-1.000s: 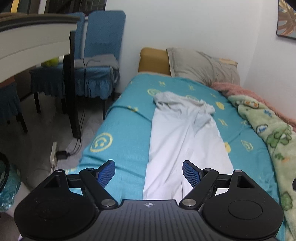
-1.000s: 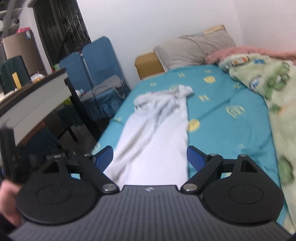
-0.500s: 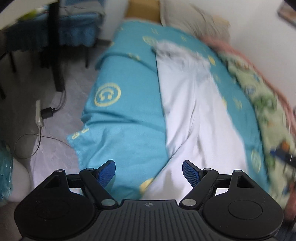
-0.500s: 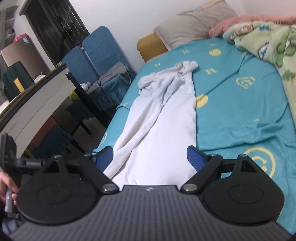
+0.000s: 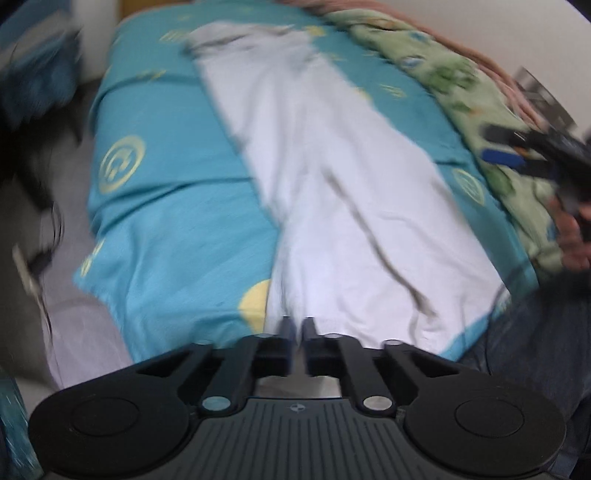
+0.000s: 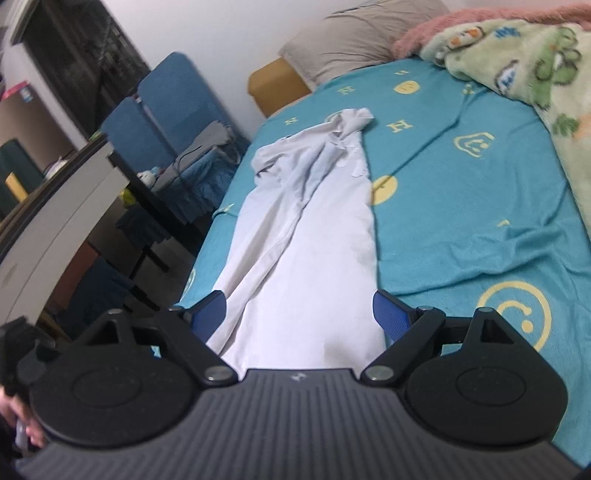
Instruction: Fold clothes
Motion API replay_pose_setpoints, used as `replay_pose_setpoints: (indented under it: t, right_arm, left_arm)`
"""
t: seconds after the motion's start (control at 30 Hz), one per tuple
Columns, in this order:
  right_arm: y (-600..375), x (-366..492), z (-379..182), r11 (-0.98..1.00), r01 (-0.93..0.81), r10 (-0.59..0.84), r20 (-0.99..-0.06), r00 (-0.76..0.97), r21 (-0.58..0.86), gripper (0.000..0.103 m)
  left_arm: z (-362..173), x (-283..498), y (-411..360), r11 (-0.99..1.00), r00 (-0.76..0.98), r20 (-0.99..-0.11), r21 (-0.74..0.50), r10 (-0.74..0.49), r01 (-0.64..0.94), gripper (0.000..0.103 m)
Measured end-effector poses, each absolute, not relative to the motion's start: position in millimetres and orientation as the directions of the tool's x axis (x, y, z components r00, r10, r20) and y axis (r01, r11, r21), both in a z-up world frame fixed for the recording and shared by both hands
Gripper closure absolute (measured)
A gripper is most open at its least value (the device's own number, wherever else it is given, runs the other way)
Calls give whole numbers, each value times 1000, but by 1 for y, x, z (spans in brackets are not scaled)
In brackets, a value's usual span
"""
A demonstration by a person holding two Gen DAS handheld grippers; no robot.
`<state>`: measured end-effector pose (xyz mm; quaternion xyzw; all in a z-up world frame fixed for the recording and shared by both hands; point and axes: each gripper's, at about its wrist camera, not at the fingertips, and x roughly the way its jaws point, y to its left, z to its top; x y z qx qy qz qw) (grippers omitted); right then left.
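A white garment lies lengthwise along a bed with a teal sheet printed with yellow smiley faces. Its near hem sits at the foot of the bed, and its crumpled far end points toward the pillows.

The left gripper has just been closing; its jaws now stand pressed together right at the near hem, at the garment's left corner. The view is blurred, so whether cloth is caught between them cannot be told.

The right gripper has its jaws spread wide, and the near part of the garment shows between them. The blue pads stand just outside the cloth's two edges and do not press it.

To the right of the right jaws lies a green cartoon-print blanket, with a pink one behind it. Ahead, beyond the garment, are a grey pillow and a mustard cushion. To the left stand blue chairs and a white worktop. A hand grips the right tool in the left wrist view.
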<state>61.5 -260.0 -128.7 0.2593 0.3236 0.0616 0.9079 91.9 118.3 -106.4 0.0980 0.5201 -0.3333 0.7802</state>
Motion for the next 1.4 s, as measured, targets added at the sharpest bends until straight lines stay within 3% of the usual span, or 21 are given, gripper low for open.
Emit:
replay_pose_setpoints:
  t: [0.27, 0.47, 0.63, 0.8, 0.9, 0.97, 1.0, 1.13, 1.2, 1.4]
  right_arm:
    - [-282, 48, -128, 817, 135, 241, -545, 803, 560, 15]
    - [-294, 40, -132, 794, 172, 231, -551, 802, 584, 15]
    - [-300, 41, -141, 782, 193, 241, -574, 783, 593, 15]
    - [-298, 40, -158, 776, 213, 278, -626, 729, 593, 15]
    - [-299, 37, -164, 747, 214, 318, -621, 717, 629, 15]
    - [-300, 36, -165, 738, 219, 328, -623, 710, 638, 16]
    - [-300, 37, -167, 733, 222, 337, -627, 703, 643, 16]
    - [-303, 36, -180, 670, 257, 409, -635, 656, 697, 16]
    - [-306, 37, -187, 638, 287, 438, -643, 629, 715, 25]
    - [-307, 35, -201, 573, 367, 475, -662, 580, 733, 29]
  left_arm:
    - [-39, 33, 57, 704, 415, -849, 73, -327, 706, 102]
    - [-26, -3, 1, 681, 452, -832, 130, -320, 721, 103]
    - [-75, -5, -34, 704, 373, -875, 53, -308, 708, 102]
    - [-95, 15, -19, 788, 225, -890, -204, -396, 580, 93]
    - [-96, 32, 9, 840, 227, -860, -335, -458, 427, 79]
    - [-96, 44, 35, 862, 264, -833, -409, -487, 299, 60]
    - [-98, 50, 49, 867, 285, -821, -441, -494, 232, 57]
    - [-120, 64, 89, 862, 331, -810, -506, -485, 24, 51]
    - [-135, 69, 101, 857, 307, -825, -513, -474, -55, 51]
    - [-152, 80, 103, 880, 325, -855, -461, -405, -117, 51]
